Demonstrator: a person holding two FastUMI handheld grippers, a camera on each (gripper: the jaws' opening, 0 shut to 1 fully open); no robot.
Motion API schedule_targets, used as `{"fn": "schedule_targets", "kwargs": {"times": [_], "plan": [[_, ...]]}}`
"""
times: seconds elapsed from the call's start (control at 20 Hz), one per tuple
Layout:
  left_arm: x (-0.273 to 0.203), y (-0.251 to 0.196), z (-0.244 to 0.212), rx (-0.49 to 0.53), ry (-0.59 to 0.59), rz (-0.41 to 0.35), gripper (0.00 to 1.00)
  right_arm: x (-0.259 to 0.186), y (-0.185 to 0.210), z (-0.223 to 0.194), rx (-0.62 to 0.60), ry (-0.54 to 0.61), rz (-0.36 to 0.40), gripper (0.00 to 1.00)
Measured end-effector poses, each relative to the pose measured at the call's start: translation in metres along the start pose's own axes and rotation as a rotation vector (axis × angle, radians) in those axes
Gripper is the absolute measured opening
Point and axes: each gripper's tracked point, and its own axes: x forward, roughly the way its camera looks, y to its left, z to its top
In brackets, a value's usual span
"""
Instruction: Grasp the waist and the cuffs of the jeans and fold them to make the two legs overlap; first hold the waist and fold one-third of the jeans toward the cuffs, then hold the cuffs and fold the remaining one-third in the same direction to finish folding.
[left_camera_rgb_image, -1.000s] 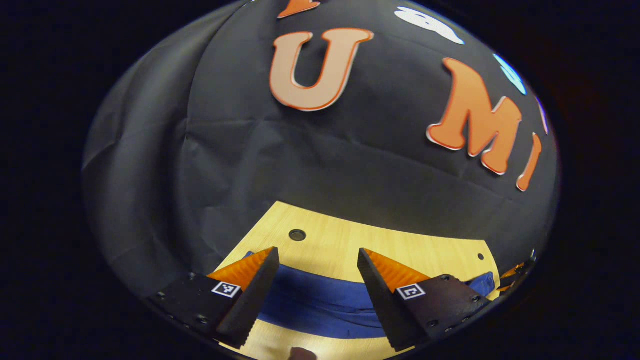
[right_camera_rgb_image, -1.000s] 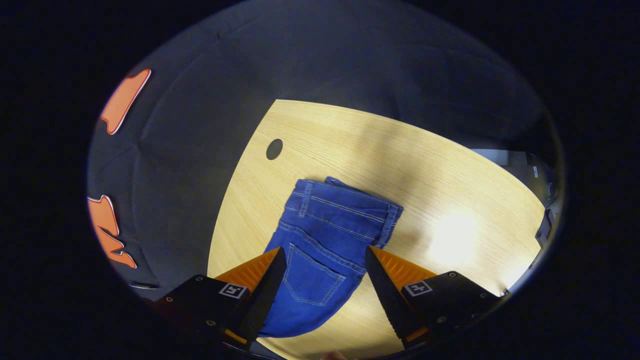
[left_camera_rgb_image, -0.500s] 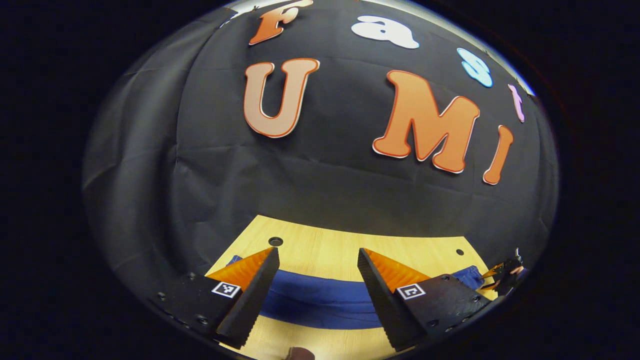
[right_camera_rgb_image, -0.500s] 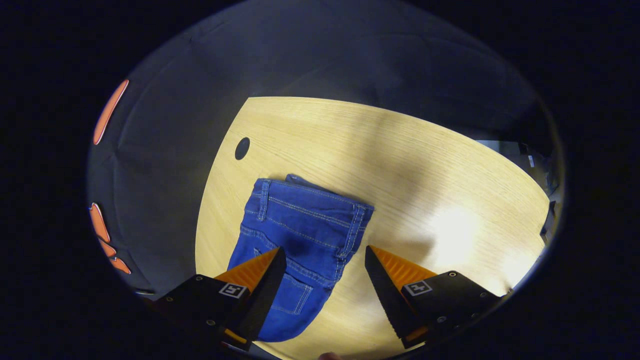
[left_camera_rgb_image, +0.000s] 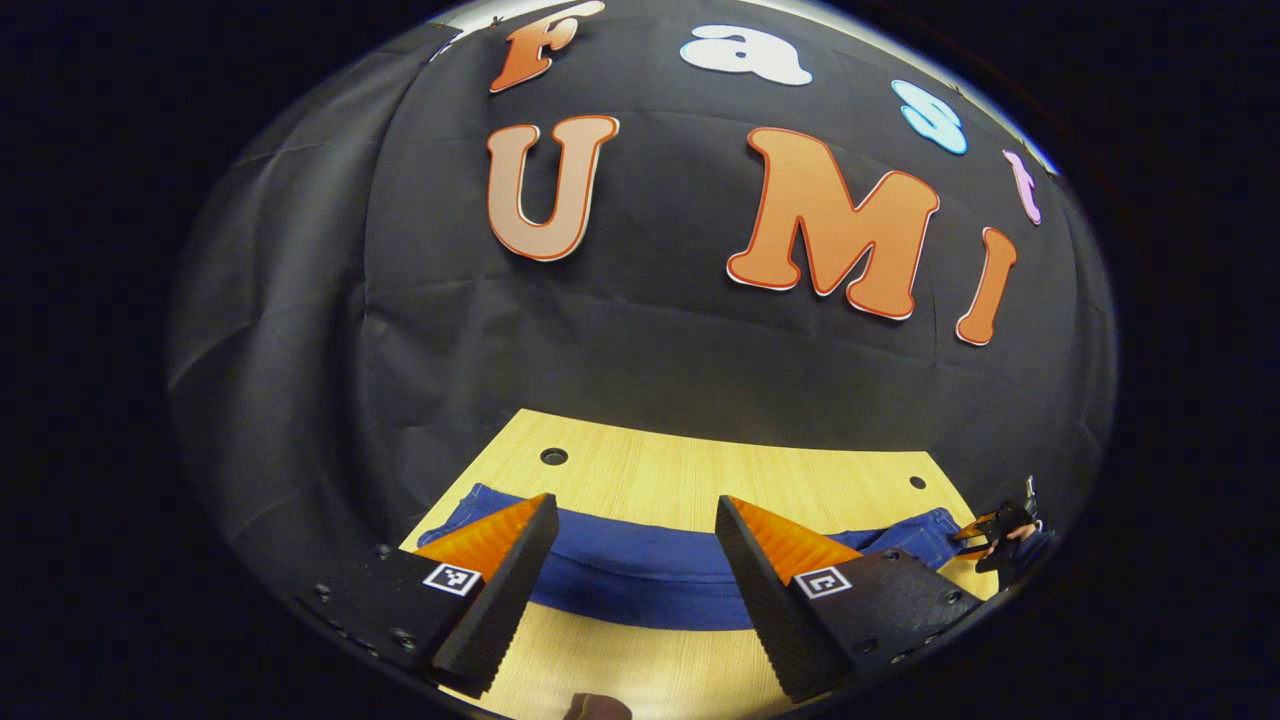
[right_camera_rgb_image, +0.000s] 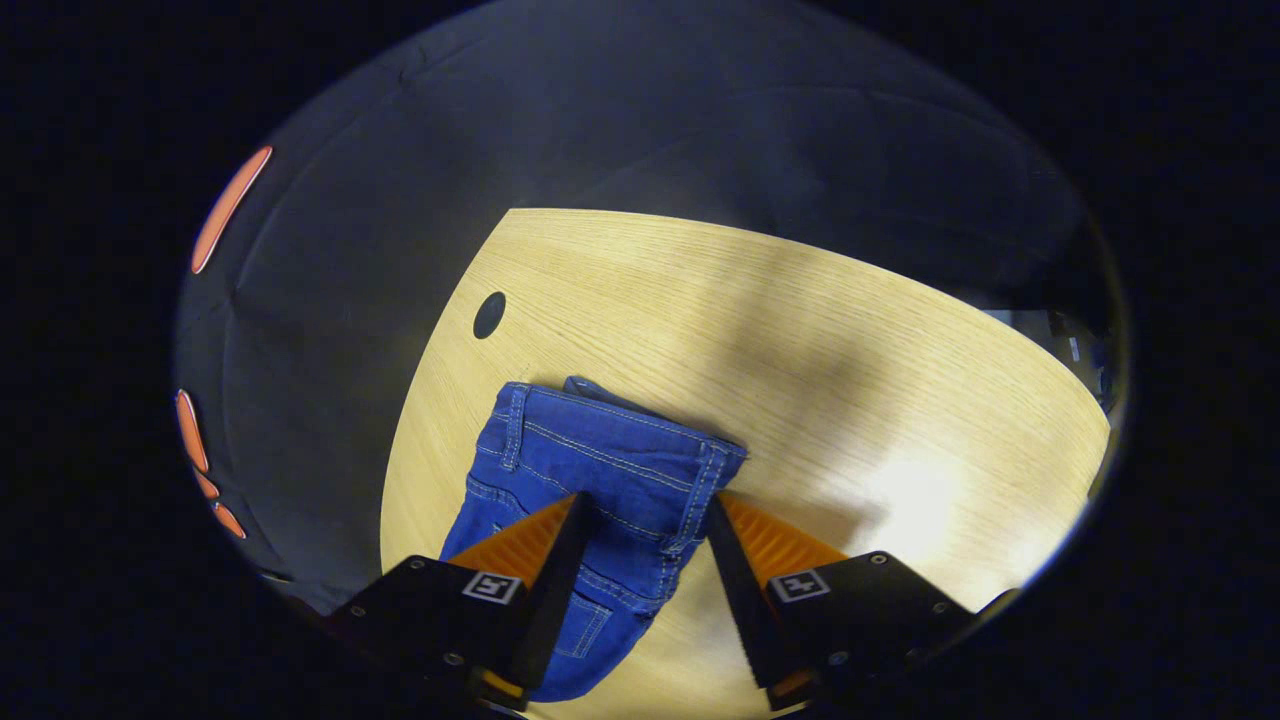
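In the right gripper view, the right tool (right_camera_rgb_image: 640, 515) is seen released, its two fingers spread and a gap left between them. The waist end of the blue jeans (right_camera_rgb_image: 590, 480) lies in that gap, with the waistband edge and its belt loop just beside the right-hand finger; whether either finger touches the denim cannot be told. The jeans are laid flat on the pale wooden counter (right_camera_rgb_image: 800, 330), with a back pocket seen low near the left-hand finger. A dark round hole (right_camera_rgb_image: 489, 314) is set in the counter beyond the waist.

In the left gripper view, the left tool (left_camera_rgb_image: 636, 515) is likewise held released, its fingers wide apart above the counter (left_camera_rgb_image: 700, 470). The jeans (left_camera_rgb_image: 640, 570) are seen as a long blue band stretched across the counter beyond the fingertips. At the band's far right end the right tool (left_camera_rgb_image: 990, 527) is seen, small and at the edge of the view.
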Motion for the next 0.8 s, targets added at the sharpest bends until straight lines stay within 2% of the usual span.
{"fn": "schedule_targets", "kwargs": {"times": [0.05, 0.2, 0.25, 0.45, 0.5, 0.55, 0.6, 0.8], "plan": [[-0.003, 0.000, -0.001, 0.001, -0.002, 0.006, 0.98, 0.002, -0.002, -0.001, -0.006, -0.002, 0.001, 0.68], [-0.009, 0.004, -0.008, -0.009, 0.005, 0.027, 0.98, 0.005, 0.002, 0.001, -0.027, -0.021, 0.006, 0.29], [-0.010, 0.005, -0.010, -0.016, 0.008, 0.027, 0.98, 0.001, 0.003, 0.001, -0.042, -0.037, 0.013, 0.23], [-0.009, 0.009, -0.019, -0.033, 0.017, 0.028, 0.98, -0.018, 0.030, 0.007, -0.065, -0.084, 0.143, 0.23], [-0.006, 0.011, -0.021, -0.036, 0.017, 0.028, 0.98, -0.022, 0.034, 0.011, -0.064, -0.103, 0.152, 0.23], [-0.002, 0.014, -0.023, -0.039, 0.023, 0.028, 0.98, -0.013, 0.039, 0.009, -0.060, -0.117, 0.155, 0.13], [0.004, 0.016, -0.025, -0.046, 0.026, 0.024, 0.98, -0.032, 0.040, 0.009, -0.077, -0.126, 0.167, 0.13], [0.024, 0.024, -0.034, -0.071, 0.056, -0.019, 0.98, -0.063, 0.059, 0.004, -0.129, -0.185, 0.207, 0.13]]}}
